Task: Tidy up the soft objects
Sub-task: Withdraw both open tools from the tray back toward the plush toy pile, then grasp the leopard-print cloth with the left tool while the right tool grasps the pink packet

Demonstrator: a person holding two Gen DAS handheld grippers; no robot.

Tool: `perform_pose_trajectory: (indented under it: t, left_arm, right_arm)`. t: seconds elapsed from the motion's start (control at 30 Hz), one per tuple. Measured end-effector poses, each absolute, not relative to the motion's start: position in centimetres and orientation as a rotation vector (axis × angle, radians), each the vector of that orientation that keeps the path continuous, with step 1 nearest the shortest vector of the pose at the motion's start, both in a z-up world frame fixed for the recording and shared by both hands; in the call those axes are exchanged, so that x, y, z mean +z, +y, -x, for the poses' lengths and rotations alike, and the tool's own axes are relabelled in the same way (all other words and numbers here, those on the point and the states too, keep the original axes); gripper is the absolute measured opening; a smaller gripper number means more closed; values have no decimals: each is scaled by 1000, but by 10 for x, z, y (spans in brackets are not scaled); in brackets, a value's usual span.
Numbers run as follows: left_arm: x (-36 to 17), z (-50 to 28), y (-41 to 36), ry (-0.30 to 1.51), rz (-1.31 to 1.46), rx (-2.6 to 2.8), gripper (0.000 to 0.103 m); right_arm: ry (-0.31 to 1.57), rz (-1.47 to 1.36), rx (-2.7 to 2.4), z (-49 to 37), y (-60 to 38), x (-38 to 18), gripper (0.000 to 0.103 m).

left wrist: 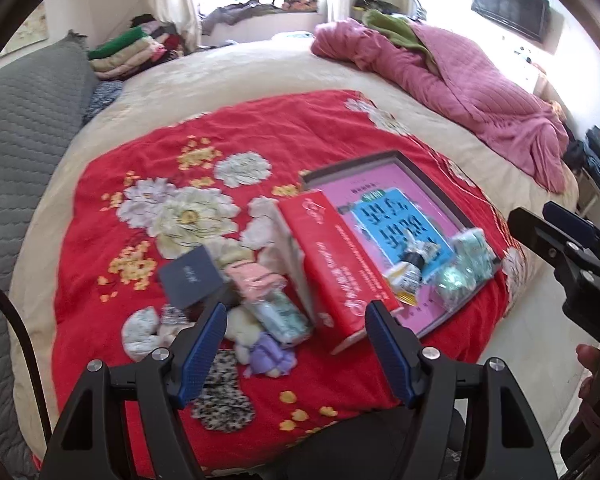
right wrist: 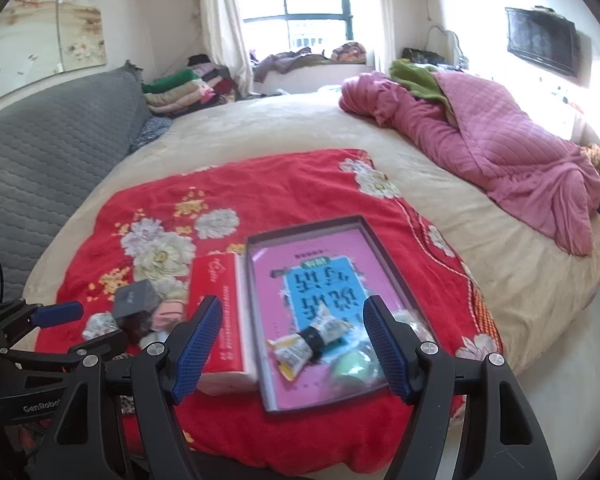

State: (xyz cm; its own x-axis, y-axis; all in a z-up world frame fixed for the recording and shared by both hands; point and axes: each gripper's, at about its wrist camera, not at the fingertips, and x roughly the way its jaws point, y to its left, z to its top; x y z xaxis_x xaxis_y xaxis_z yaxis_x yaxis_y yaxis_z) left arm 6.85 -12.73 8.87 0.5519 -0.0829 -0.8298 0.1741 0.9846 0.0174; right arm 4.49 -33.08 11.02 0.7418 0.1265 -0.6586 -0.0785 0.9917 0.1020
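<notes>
My left gripper [left wrist: 296, 344] hangs open and empty above a heap of small soft things on the red flowered blanket [left wrist: 260, 140]: a pink sock [left wrist: 252, 280], a teal packet [left wrist: 278, 316], a purple plush [left wrist: 270, 354] and a leopard-print piece [left wrist: 224, 396]. A red tissue pack [left wrist: 332, 264] leans against the pink-lined tray [left wrist: 352, 163]. My right gripper [right wrist: 292, 340] is open too, above the tray [right wrist: 300, 229], which holds a yellow-white snack packet [right wrist: 304, 340] and a pale green soft bundle [right wrist: 354, 364]. Each gripper shows at the edge of the other's view: the right gripper [left wrist: 548, 222] and the left gripper [right wrist: 80, 328].
A dark blue small box [left wrist: 190, 276] sits by the heap. A crumpled pink quilt [left wrist: 460, 80] lies on the bed's far right, folded clothes [left wrist: 128, 52] at the back left, a grey headboard [left wrist: 24, 120] at left. A hand [left wrist: 592, 360] holds the right tool.
</notes>
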Motion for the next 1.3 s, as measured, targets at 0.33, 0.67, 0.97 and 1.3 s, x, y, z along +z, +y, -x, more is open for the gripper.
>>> perform_pose_trajectory:
  t: [0.33,0.67,0.97,1.3]
  left_arm:
    - [108,-57,-90,920,-73,-56,71]
    - [114,-54,-27,915,23,36,71]
    - [105,-45,40,930,117,126,72]
    - [71,-33,76,1000,166,154,75]
  right_arm:
    - [691,-21,187,-37,-294,127,74]
    - [674,22,249,-30,-261,135,74]
    - [687,62,289,-30,-232,131,74]
    - [749,121,352,-35,-192,107,74]
